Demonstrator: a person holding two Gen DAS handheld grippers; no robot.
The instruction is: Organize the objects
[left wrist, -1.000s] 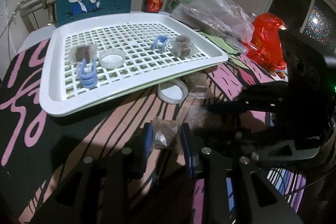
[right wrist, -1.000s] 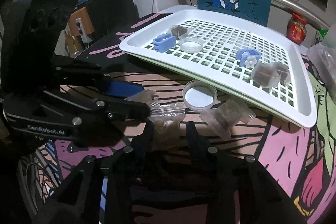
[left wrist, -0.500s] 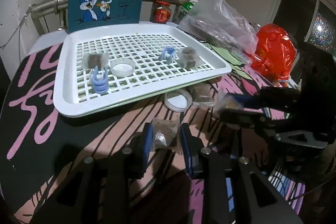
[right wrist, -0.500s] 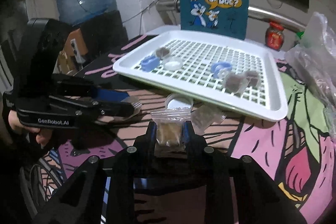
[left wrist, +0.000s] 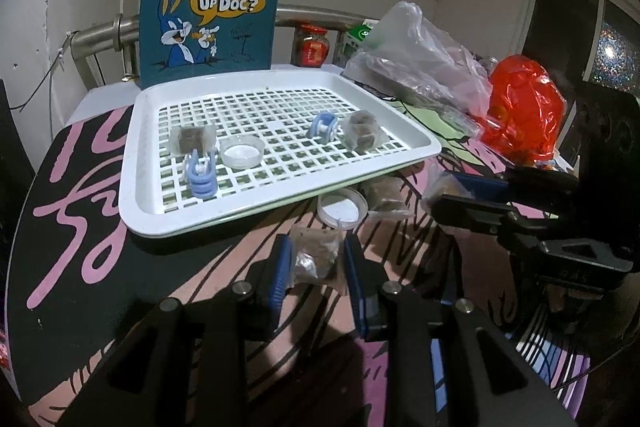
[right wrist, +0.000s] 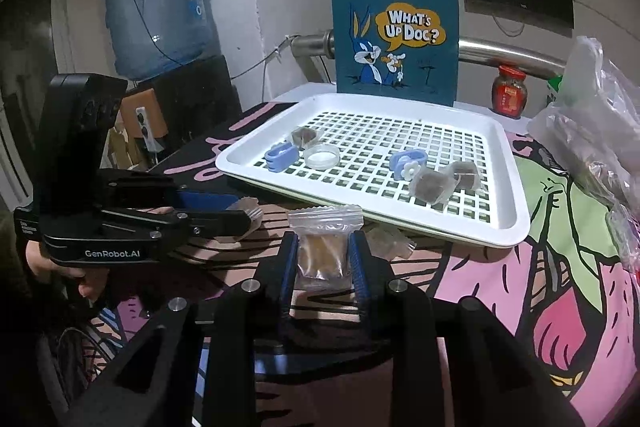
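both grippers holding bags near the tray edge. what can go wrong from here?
1. The left gripper and right gripper each pinch a soft bag, left bag and right bag; thin plastic may slip out in transit.
2. The grippers sit close together; they could collide heading for the tray.
3. A lid and a packet lie by the tray's near rim; a low pass might knock them.

Tray (left wrist: 416,141) centre grid open; plastic bags (left wrist: 424,67) crowd right edge.
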